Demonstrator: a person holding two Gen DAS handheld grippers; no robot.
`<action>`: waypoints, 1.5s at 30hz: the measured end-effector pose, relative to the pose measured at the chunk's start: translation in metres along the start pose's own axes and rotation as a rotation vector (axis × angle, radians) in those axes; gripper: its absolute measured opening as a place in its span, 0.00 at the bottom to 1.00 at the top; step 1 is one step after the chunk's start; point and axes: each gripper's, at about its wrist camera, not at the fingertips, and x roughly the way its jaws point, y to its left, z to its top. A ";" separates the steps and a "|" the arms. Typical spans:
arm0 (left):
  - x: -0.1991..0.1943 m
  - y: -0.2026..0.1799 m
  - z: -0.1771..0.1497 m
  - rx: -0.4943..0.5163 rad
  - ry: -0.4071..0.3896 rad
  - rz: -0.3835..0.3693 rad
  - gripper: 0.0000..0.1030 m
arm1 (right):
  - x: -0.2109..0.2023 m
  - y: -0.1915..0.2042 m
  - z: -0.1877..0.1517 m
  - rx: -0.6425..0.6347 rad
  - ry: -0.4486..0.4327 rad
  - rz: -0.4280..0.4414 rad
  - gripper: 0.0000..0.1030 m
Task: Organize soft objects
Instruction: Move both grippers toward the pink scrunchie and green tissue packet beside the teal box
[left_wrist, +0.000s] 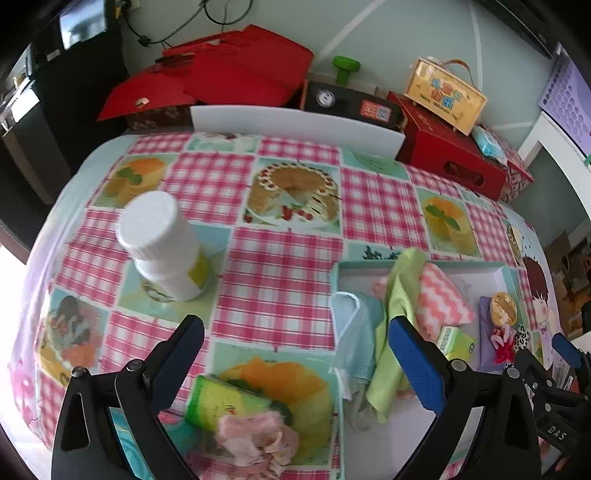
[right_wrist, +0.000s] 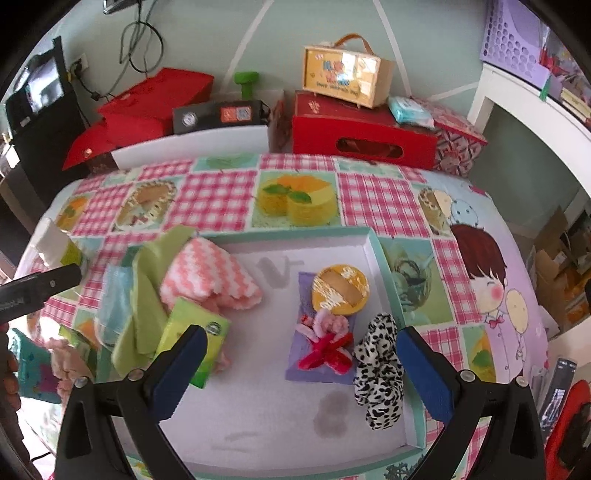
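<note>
My left gripper (left_wrist: 295, 354) hangs open over the tablecloth, with nothing between its fingers. Just below it lie a green tissue pack (left_wrist: 221, 402) and a crumpled pink cloth (left_wrist: 258, 443). My right gripper (right_wrist: 299, 369) is open above a white tray with a teal rim (right_wrist: 373, 243). In the tray are a pink-and-white zigzag towel (right_wrist: 210, 277), a green cloth (right_wrist: 144, 295), a second green tissue pack (right_wrist: 192, 339), a purple pad (right_wrist: 317, 369) bearing a yellow round puff (right_wrist: 340, 288) and a red-pink bow (right_wrist: 325, 343), and a black-and-white spotted scrunchie (right_wrist: 380, 373). A blue face mask (left_wrist: 351, 332) drapes over the tray's left rim.
A white bottle (left_wrist: 166, 247) stands upright on the checked tablecloth (left_wrist: 280, 280), left of the tray. Red boxes (right_wrist: 362, 136), a black case (right_wrist: 221, 114) and a yellow carry box (right_wrist: 347, 74) line the table's far edge. A teal item (right_wrist: 33, 369) lies at the near left.
</note>
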 end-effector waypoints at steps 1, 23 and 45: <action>-0.003 0.003 0.001 -0.008 -0.007 0.003 0.97 | -0.001 0.002 0.001 -0.003 -0.004 0.003 1.00; -0.044 0.058 -0.004 -0.177 -0.092 0.048 0.97 | -0.007 0.121 -0.013 -0.286 -0.022 0.269 1.00; -0.036 0.098 -0.019 -0.089 0.096 0.002 0.97 | 0.009 0.163 -0.027 -0.344 0.040 0.417 1.00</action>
